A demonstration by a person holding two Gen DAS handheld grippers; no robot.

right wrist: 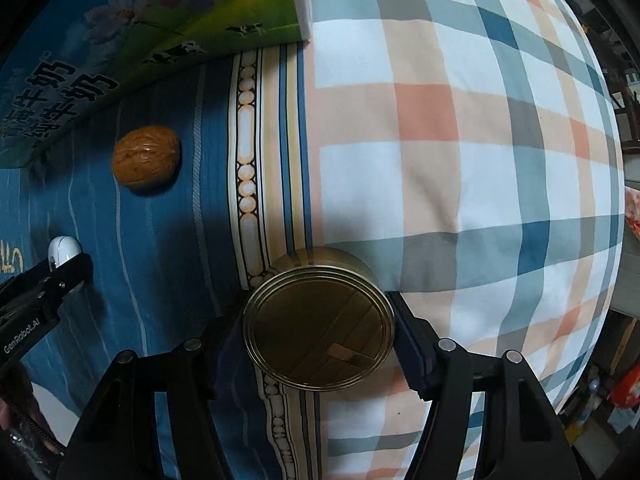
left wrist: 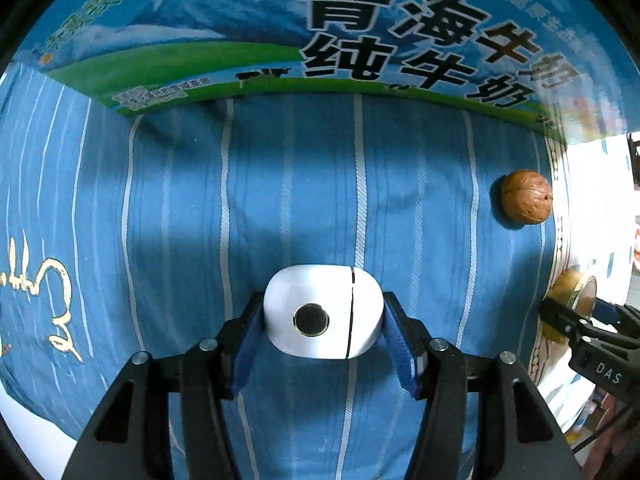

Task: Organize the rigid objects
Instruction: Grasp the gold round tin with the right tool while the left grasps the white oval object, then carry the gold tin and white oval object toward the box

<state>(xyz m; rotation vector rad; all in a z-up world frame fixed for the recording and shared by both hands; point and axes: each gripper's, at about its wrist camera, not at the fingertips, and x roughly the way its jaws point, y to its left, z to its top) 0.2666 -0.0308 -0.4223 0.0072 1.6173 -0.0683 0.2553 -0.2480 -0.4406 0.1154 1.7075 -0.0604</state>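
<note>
My left gripper (left wrist: pixel 323 316) is shut on a white rounded case (left wrist: pixel 316 304) with a dark round button, held over the blue striped cloth (left wrist: pixel 180 200). My right gripper (right wrist: pixel 318 332) is shut on a round gold tin (right wrist: pixel 320 328), held at the seam of the blue cloth and a plaid cloth. A brown walnut (left wrist: pixel 526 196) lies on the blue cloth between the grippers; it also shows in the right wrist view (right wrist: pixel 146 158). The right gripper with the tin shows at the left view's right edge (left wrist: pixel 576 300). The left gripper with the white case shows at the right view's left edge (right wrist: pixel 60 254).
A blue and green milk carton box (left wrist: pixel 320 28) stands along the far edge of the blue cloth, and shows in the right wrist view (right wrist: pixel 120 20). The plaid cloth (right wrist: pixel 460 140) covers the right side. Furniture and clutter lie beyond the right edge.
</note>
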